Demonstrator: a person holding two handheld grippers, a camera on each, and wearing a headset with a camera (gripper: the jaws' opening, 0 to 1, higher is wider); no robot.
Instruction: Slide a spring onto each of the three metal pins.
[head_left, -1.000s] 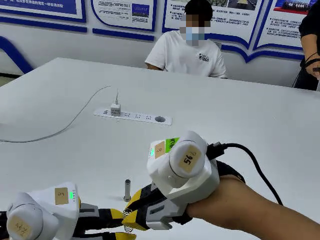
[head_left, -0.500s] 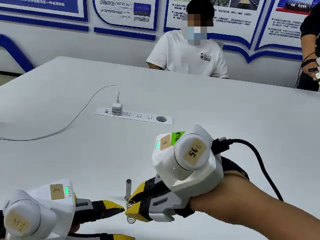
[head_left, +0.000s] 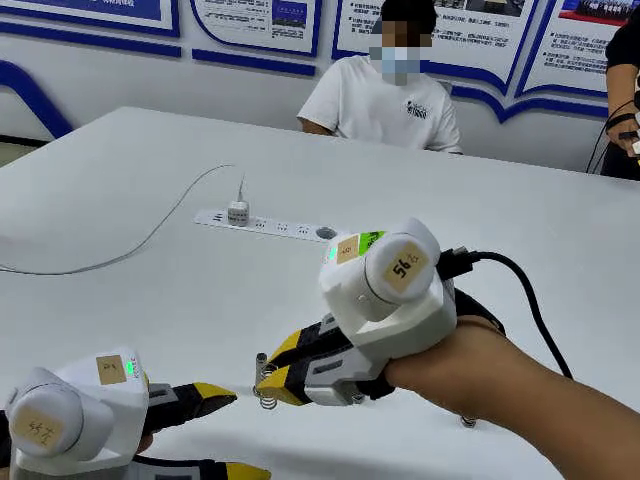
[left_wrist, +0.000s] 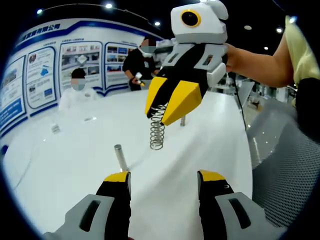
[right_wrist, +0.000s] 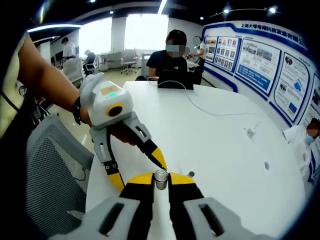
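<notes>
My right gripper (head_left: 265, 380) is shut on a small coil spring (head_left: 267, 392), which hangs upright from its yellow tips. In the head view the spring sits just in front of a short upright metal pin (head_left: 261, 362) on the white table (head_left: 150, 300). In the left gripper view the spring (left_wrist: 157, 132) hovers to the right of the pin (left_wrist: 120, 157) and above its top. A second pin (left_wrist: 182, 120) stands behind the right gripper (left_wrist: 157, 117). My left gripper (head_left: 245, 433) is open and holds nothing, low at the left and short of the pin.
A white power strip (head_left: 270, 226) with a plug (head_left: 238, 212) and a thin cable (head_left: 120, 258) lies mid-table. Across the table sits a person in a white shirt (head_left: 385, 100). A mesh chair (right_wrist: 55, 165) is by the table's near edge.
The right gripper has carried the spring up and away from the left gripper's jaws, closer to the pin. The left gripper has dropped back toward the lower left.
</notes>
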